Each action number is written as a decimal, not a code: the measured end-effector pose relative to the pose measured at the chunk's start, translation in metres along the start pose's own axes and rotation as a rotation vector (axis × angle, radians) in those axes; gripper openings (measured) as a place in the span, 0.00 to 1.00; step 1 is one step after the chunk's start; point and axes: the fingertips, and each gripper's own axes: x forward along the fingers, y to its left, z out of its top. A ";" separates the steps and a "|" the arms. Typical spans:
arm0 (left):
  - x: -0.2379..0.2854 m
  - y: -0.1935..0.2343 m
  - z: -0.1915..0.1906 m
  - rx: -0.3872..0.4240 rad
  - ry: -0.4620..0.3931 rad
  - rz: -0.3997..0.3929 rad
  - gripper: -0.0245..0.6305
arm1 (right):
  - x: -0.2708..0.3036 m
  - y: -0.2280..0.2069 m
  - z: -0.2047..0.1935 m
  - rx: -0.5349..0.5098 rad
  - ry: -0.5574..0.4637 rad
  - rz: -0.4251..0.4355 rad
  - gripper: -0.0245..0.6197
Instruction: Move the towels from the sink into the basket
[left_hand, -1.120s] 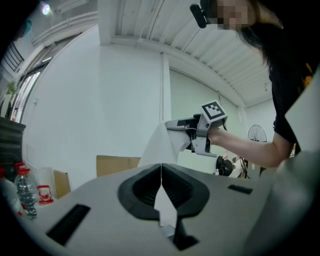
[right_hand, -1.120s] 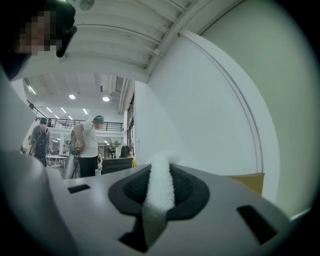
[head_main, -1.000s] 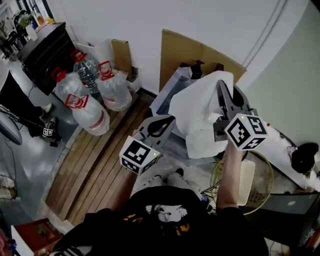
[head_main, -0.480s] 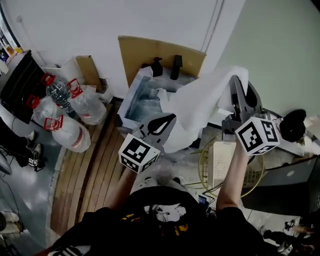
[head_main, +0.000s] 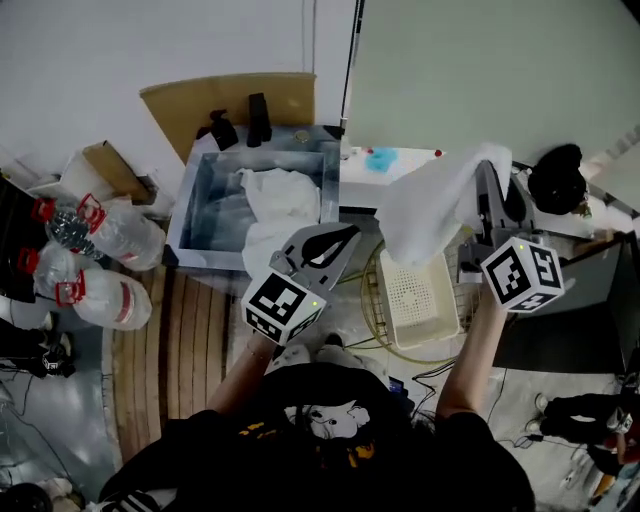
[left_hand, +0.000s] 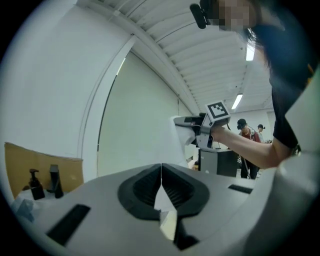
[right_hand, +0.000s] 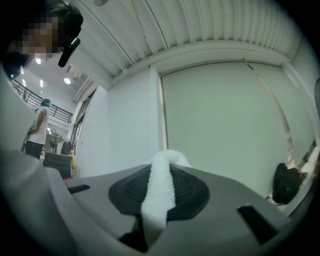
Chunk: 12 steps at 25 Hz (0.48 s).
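Here, the right gripper (head_main: 489, 185) pinched a towel (head_main: 430, 203) over the basket's (head_main: 412, 292) far rim; the left gripper (head_main: 345, 234), jaws pressed together, hung near the sink's (head_main: 196, 205) front corner.

White towel (head_main: 430, 205); cream basket (head_main: 418, 300), dotted with holes; grey steel sink (head_main: 195, 212); clear bottles (head_main: 125, 238), red caps.

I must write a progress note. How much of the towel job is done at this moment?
Done: nothing visible; I see no towel in the basket. In hand: the right gripper is shut on a white towel, held up near the basket. Left: dropping it in, then moving the second towel from the sink. The left gripper is shut and empty.
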 end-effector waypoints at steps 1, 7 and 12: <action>0.011 -0.007 -0.003 -0.003 0.006 -0.019 0.05 | -0.007 -0.017 -0.010 0.000 0.022 -0.028 0.13; 0.069 -0.039 -0.020 -0.029 0.045 -0.107 0.05 | -0.043 -0.107 -0.105 0.044 0.216 -0.173 0.13; 0.103 -0.063 -0.035 -0.040 0.082 -0.165 0.05 | -0.081 -0.155 -0.210 0.109 0.409 -0.248 0.13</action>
